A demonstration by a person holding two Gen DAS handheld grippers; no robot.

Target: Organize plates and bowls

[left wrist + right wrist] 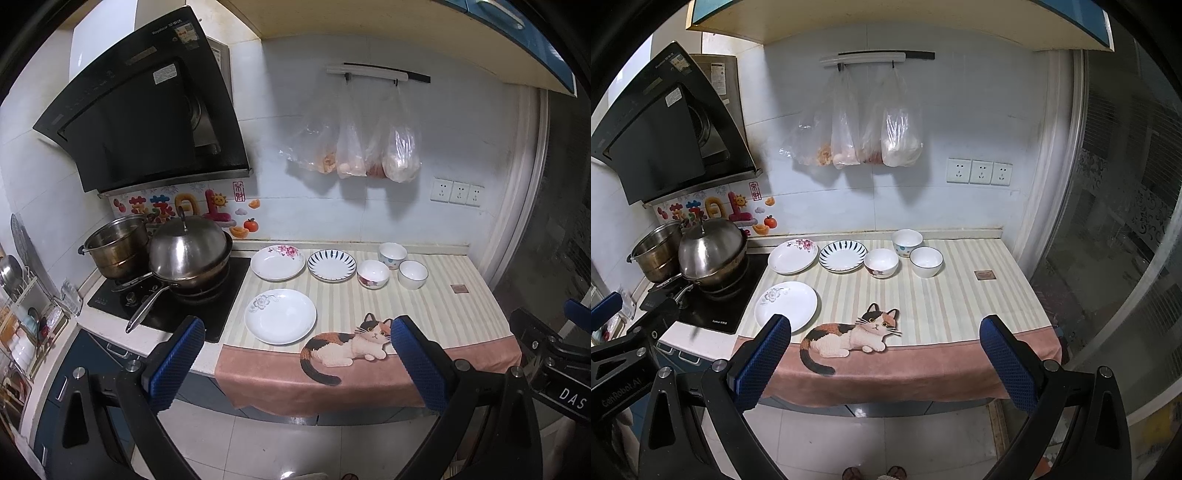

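Three plates lie on the striped cat cloth (424,310) (942,306): a white plate with a grey flower (280,316) (786,305) at the front left, a pink-flowered plate (277,262) (792,256) behind it, and a blue-striped plate (332,265) (843,255) beside that. Further right stand three bowls: a red-patterned one (373,273) (881,262), a dotted one (392,255) (907,242) at the back, and a plain white one (413,274) (926,261). My left gripper (297,332) and right gripper (884,330) are both open and empty, held off the counter's front edge.
A stove (166,299) with a lidded pan (188,254) and a steel pot (116,247) sits left of the plates. Plastic bags (354,147) hang on the wall above. A dish rack (22,317) stands far left. A glass door (1126,240) bounds the right side.
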